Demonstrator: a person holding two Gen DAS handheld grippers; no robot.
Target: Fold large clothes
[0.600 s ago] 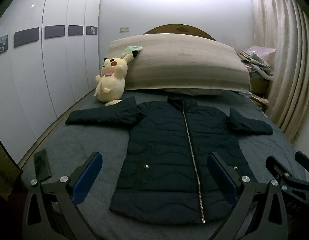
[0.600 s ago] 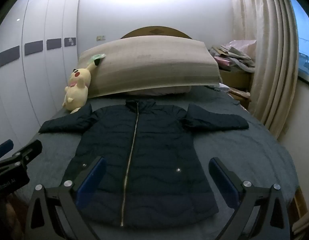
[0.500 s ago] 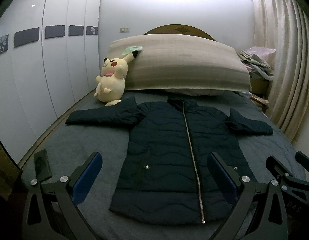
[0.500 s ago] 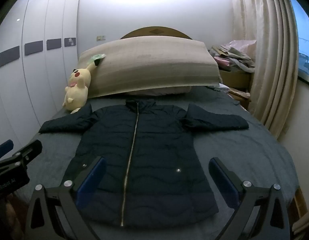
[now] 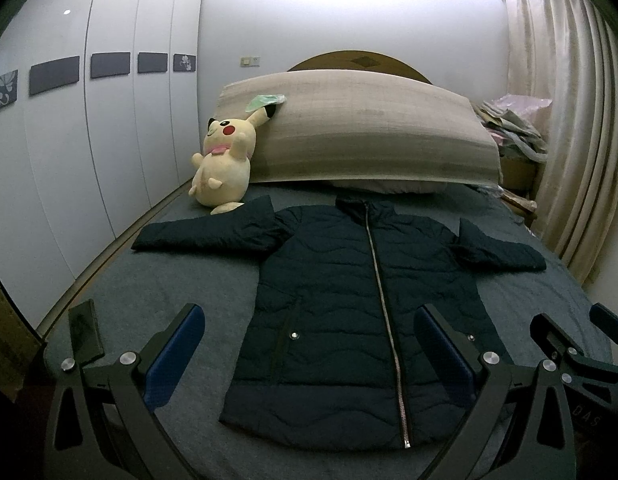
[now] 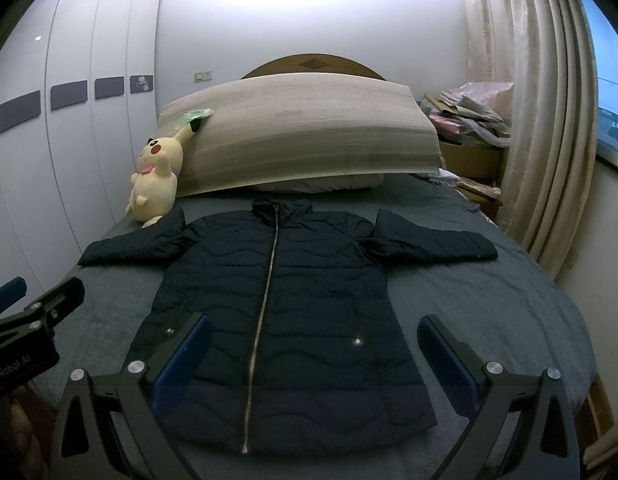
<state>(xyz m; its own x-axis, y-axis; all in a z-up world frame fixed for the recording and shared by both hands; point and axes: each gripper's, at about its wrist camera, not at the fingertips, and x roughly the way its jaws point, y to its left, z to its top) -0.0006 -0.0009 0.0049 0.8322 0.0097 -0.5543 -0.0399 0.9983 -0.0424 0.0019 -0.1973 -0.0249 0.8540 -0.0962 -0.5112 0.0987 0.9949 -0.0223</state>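
Note:
A dark navy quilted jacket (image 5: 349,304) (image 6: 285,304) lies flat and zipped on the grey bed (image 5: 181,288) (image 6: 489,304), collar toward the headboard, both sleeves spread sideways. My left gripper (image 5: 309,320) hovers open above the jacket's hem, left of the zipper, with nothing between its blue pads. My right gripper (image 6: 315,322) is open too, over the hem's right half, holding nothing. Each gripper shows at the edge of the other's view: the right gripper (image 5: 577,344) at the right margin and the left gripper (image 6: 33,312) at the left margin.
A yellow plush toy (image 5: 225,164) (image 6: 157,180) leans on a long beige bolster (image 5: 369,136) (image 6: 301,136) at the headboard. A dark phone (image 5: 84,332) lies on the bed's left front edge. White wardrobes (image 5: 89,140) run along the left; curtains (image 6: 541,120) and a cluttered nightstand (image 6: 469,120) stand on the right.

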